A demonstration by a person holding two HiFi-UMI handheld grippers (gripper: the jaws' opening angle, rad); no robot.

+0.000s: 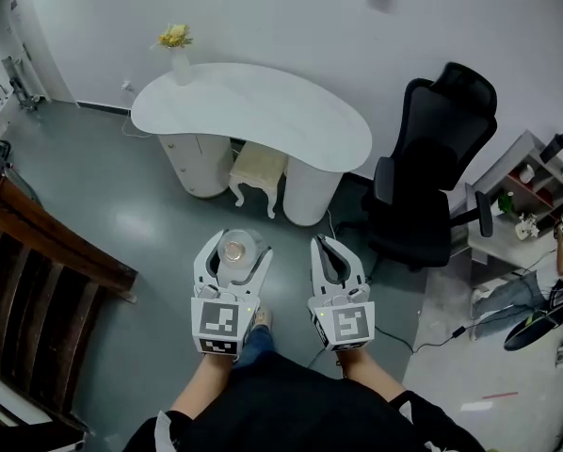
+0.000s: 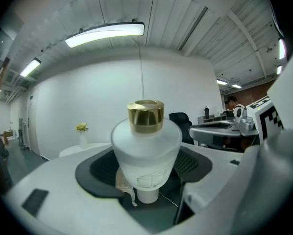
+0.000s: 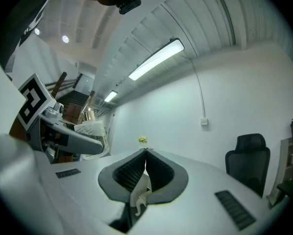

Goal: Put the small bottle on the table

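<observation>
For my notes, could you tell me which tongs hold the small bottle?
The left tongs, clamped on the gold-capped small bottle; the right tongs are shut with nothing between them.

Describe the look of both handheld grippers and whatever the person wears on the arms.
The left gripper and right gripper both have white, curved plastic jaws lined with dark grey ribbed pads. Each carries a white cube printed with black square markers. The person wears a black top; the forearms are uncovered.
</observation>
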